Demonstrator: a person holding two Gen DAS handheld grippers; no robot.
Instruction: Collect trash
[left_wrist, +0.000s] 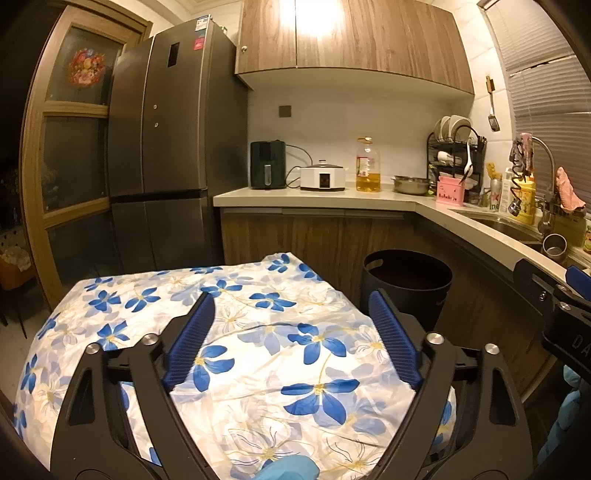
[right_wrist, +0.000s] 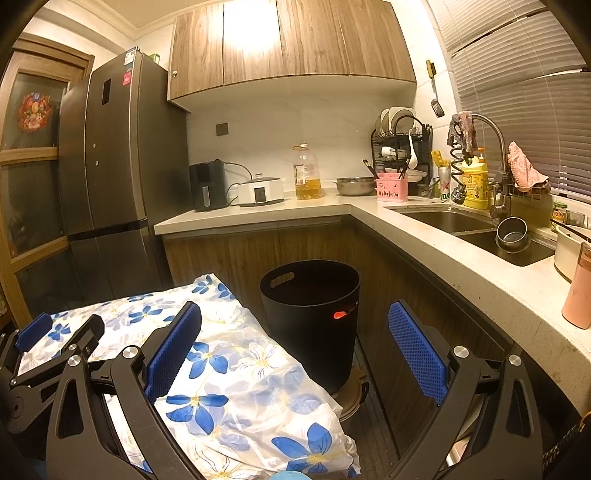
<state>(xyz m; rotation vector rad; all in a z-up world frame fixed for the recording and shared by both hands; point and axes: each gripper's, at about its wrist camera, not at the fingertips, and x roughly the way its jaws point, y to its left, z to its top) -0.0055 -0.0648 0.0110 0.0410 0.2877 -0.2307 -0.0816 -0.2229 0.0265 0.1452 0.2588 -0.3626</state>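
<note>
Both hand-held grippers, left and right, gape wide and empty over the floral-clothed table, no trash visible, the black bin just beside, likely to be knocked by a careless swing.

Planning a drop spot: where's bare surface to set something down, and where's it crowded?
Free: floral-cloth table, bare throughout; counter stretch between fridge and air fryer. Crowded: counter corner from oil bottle to dish rack, and around the sink.
</note>
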